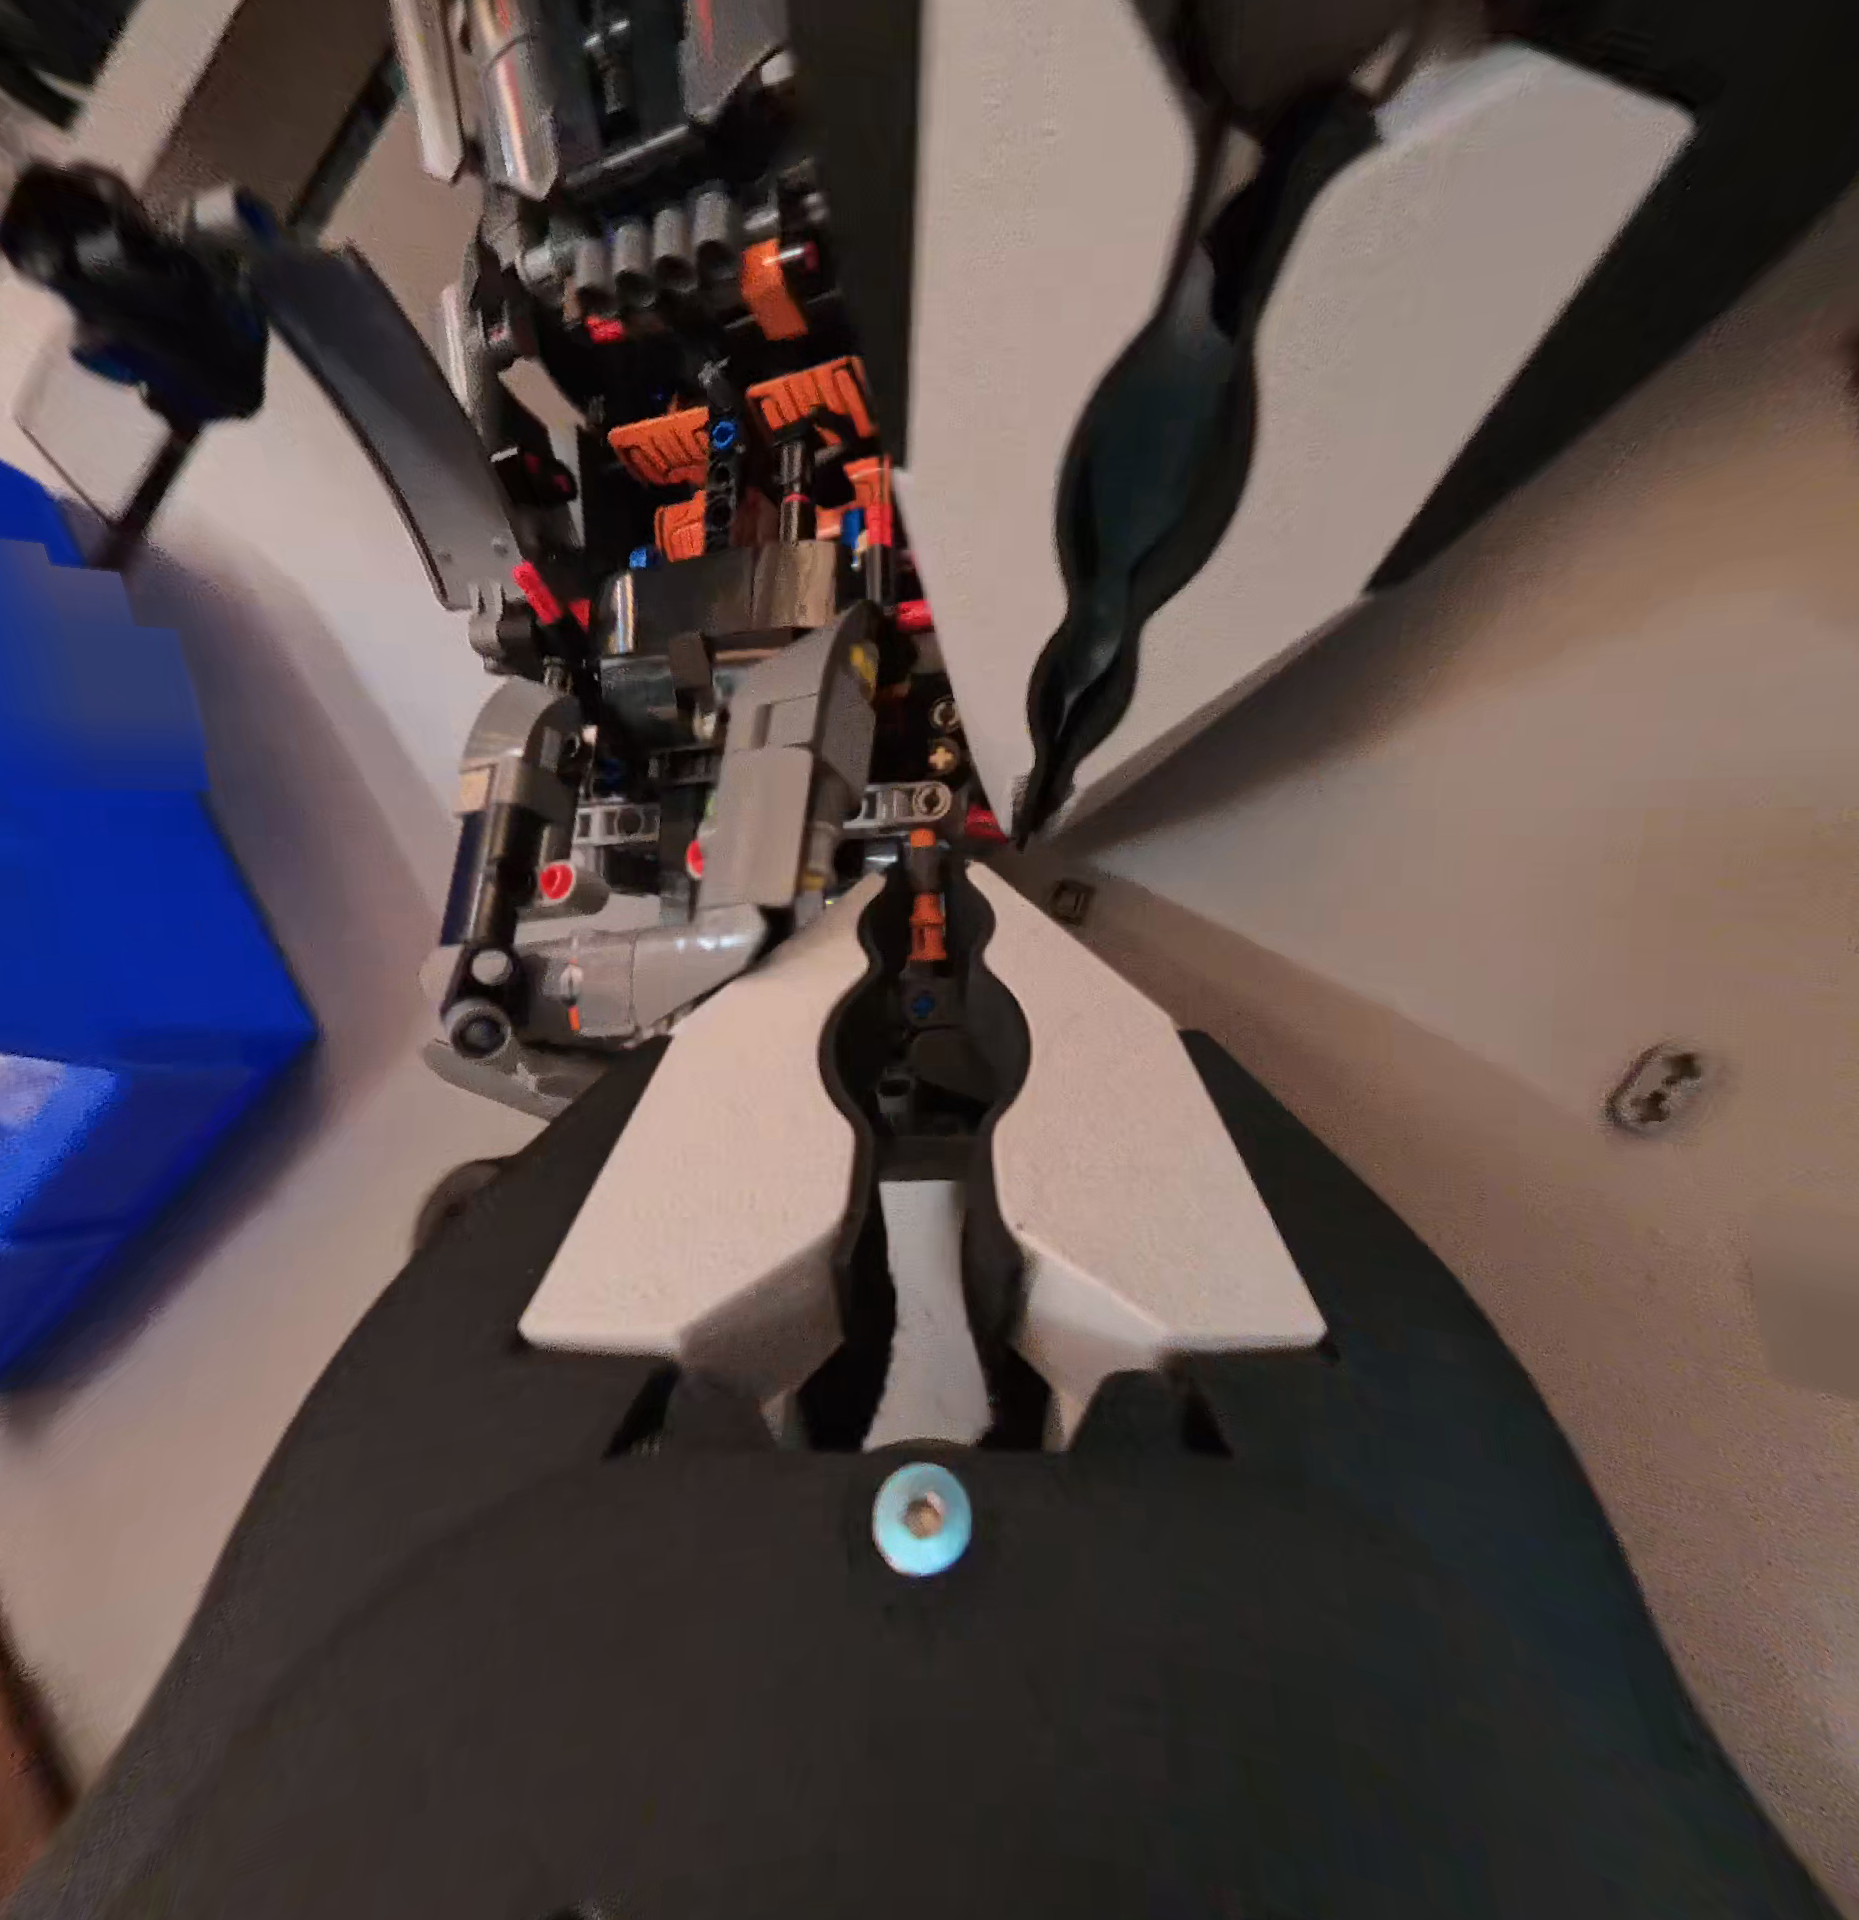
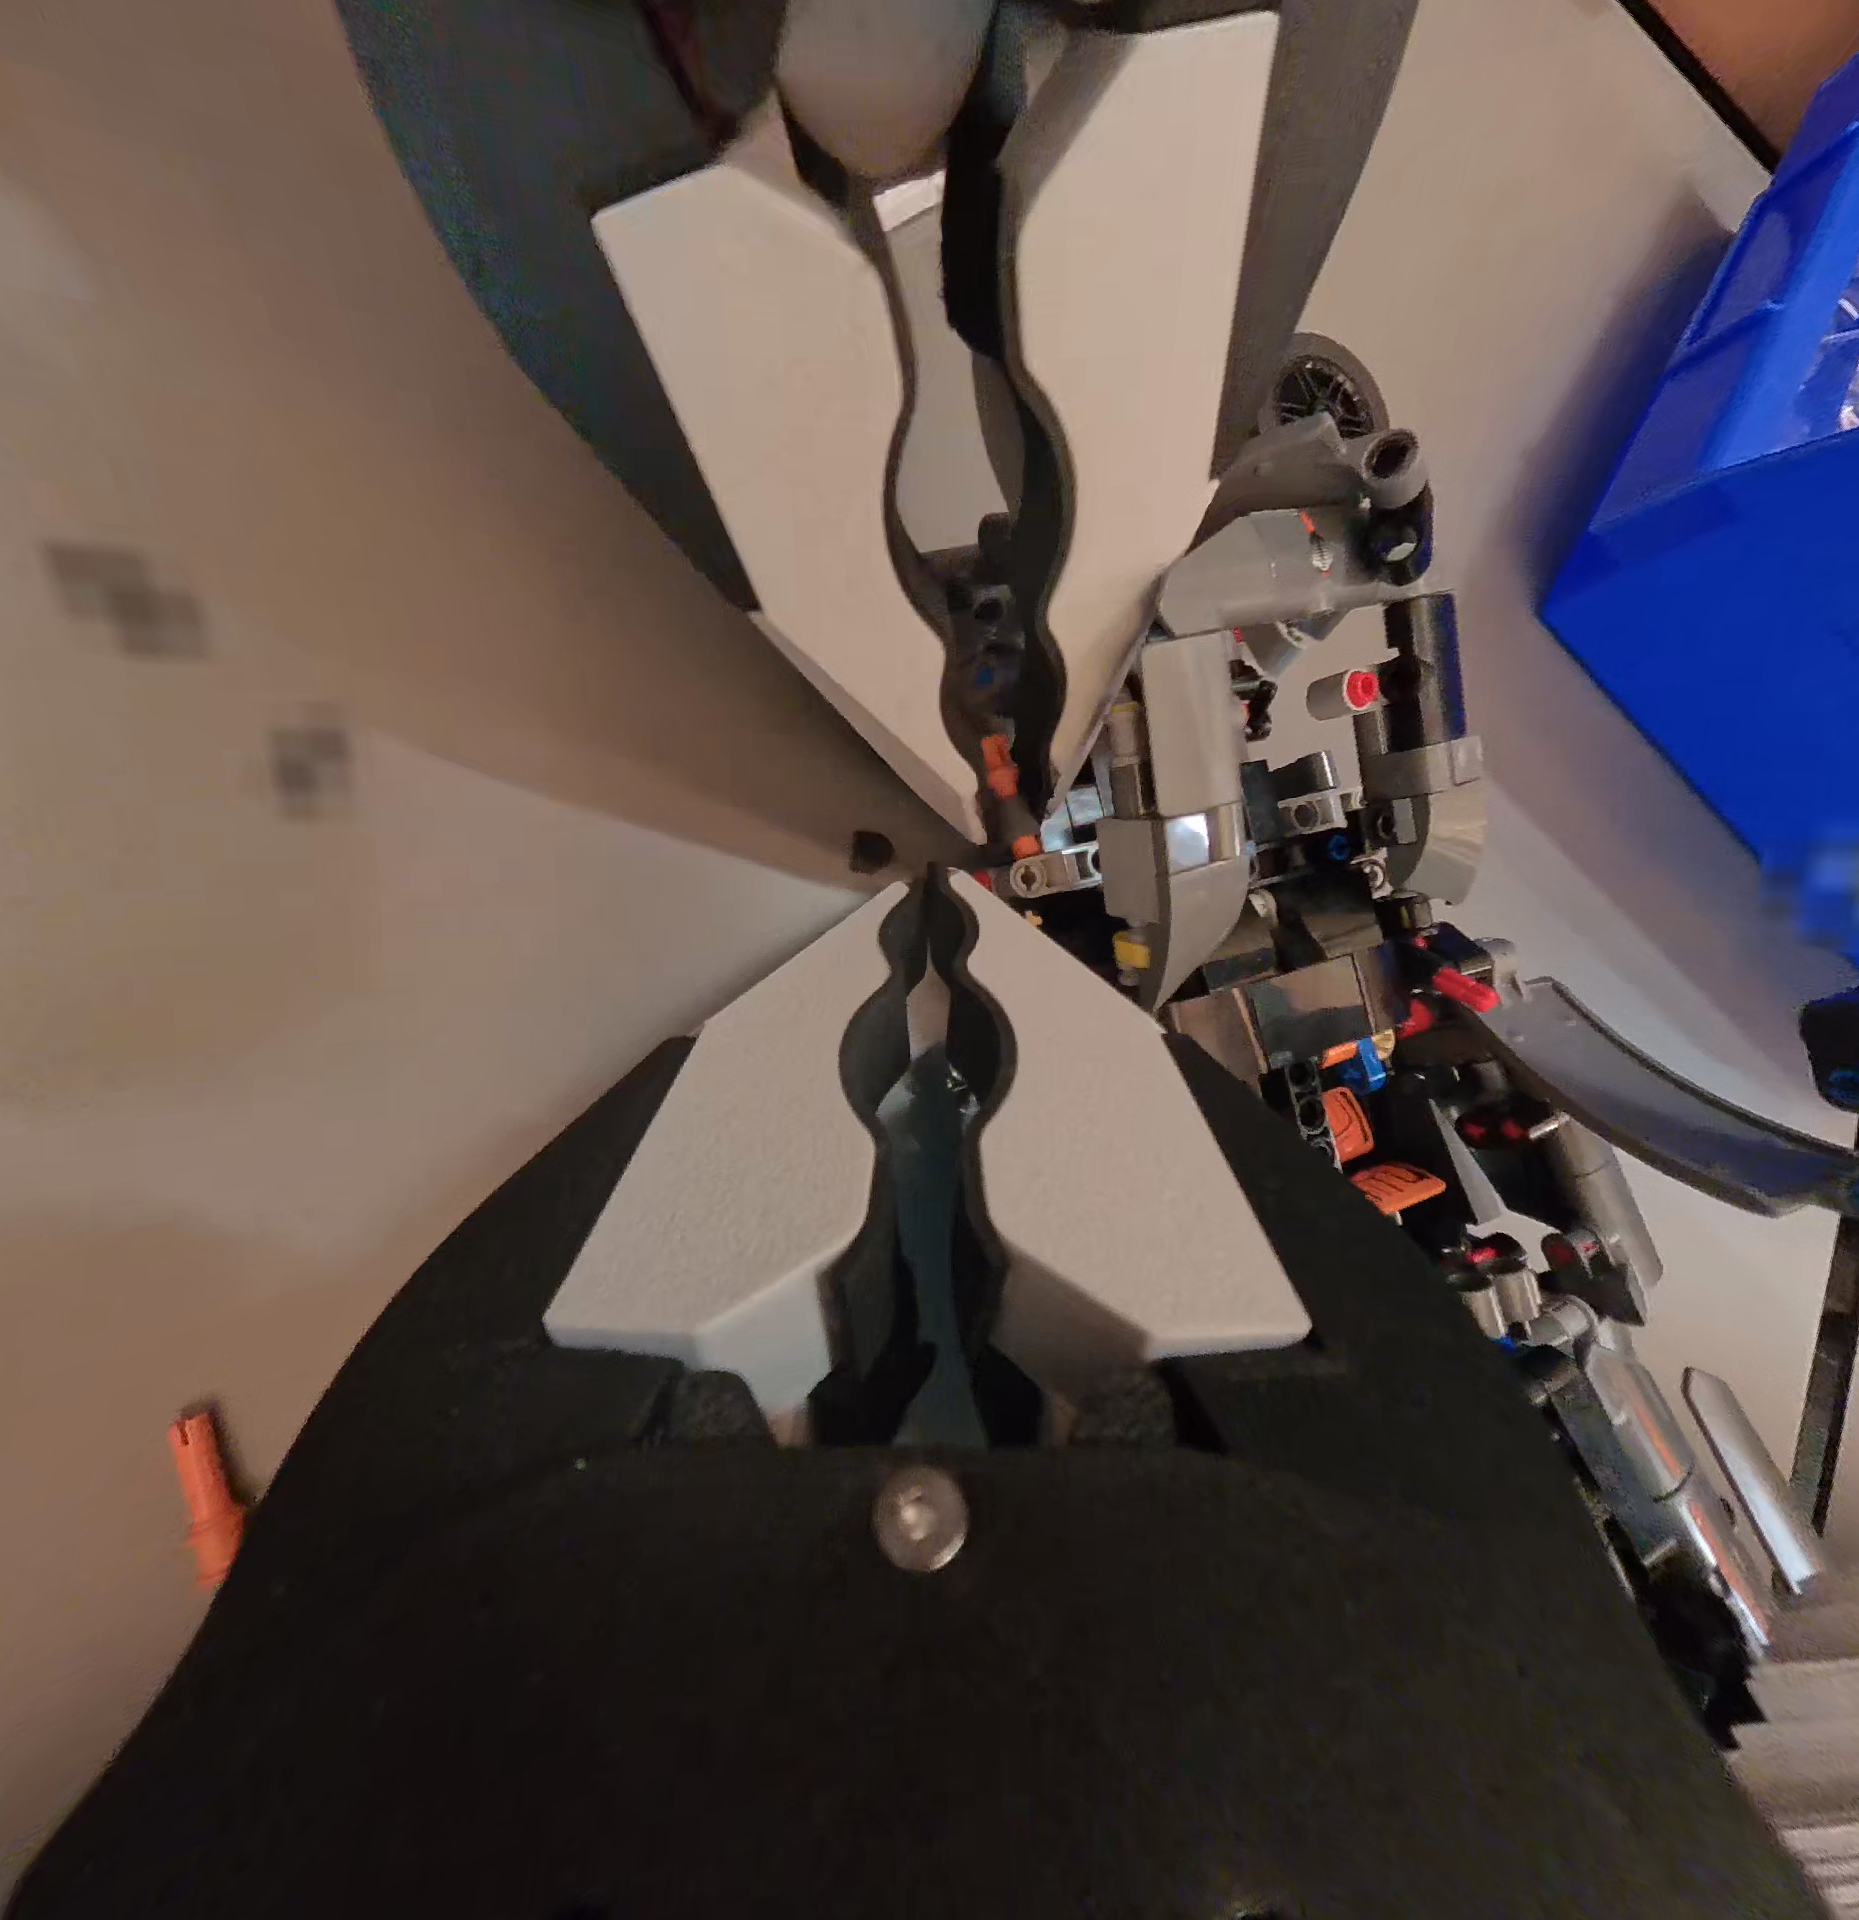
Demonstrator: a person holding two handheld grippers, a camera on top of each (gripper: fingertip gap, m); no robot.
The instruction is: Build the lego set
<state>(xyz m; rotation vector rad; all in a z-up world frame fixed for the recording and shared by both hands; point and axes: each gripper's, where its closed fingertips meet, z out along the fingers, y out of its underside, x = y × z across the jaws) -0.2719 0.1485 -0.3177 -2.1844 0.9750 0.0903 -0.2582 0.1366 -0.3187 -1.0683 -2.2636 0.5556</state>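
Left gripper [image 1: 925, 873]: white wedge fingers with wavy black rubber pads, closed on a black holed beam [image 1: 930, 1023] with an orange pin [image 1: 927, 914] at its front end. Tip pressed against the near end of the lego car [image 1: 759, 790], beside a light grey holed link.

Right gripper [image 2: 930, 883]: same build, black matte body, one steel screw in the middle, pads pinched together on a thin dark blue-grey strip [image 2: 925, 1164]. Tip almost touching the left gripper's tip at the car's edge.

Car lying on the pale, smooth table [image 1: 1424, 935] just beside a glossy blue plastic bin [image 1: 73, 831]. Grey curved shell panels, black frame, orange ribbed seats, red and blue pins, and a long dark curved panel [image 1: 385, 416] swung out to one side.

Seen only from the left wrist: a row of grey cylinders deep in the car and a small grey loose piece [image 1: 1652, 1086] on the table.

Seen only from the right wrist: a spoked black wheel [image 2: 1325, 384] behind the car, shiny chrome parts at the far end, and a spare orange pin [image 2: 206, 1496] lying alone on the table, well apart from the car.
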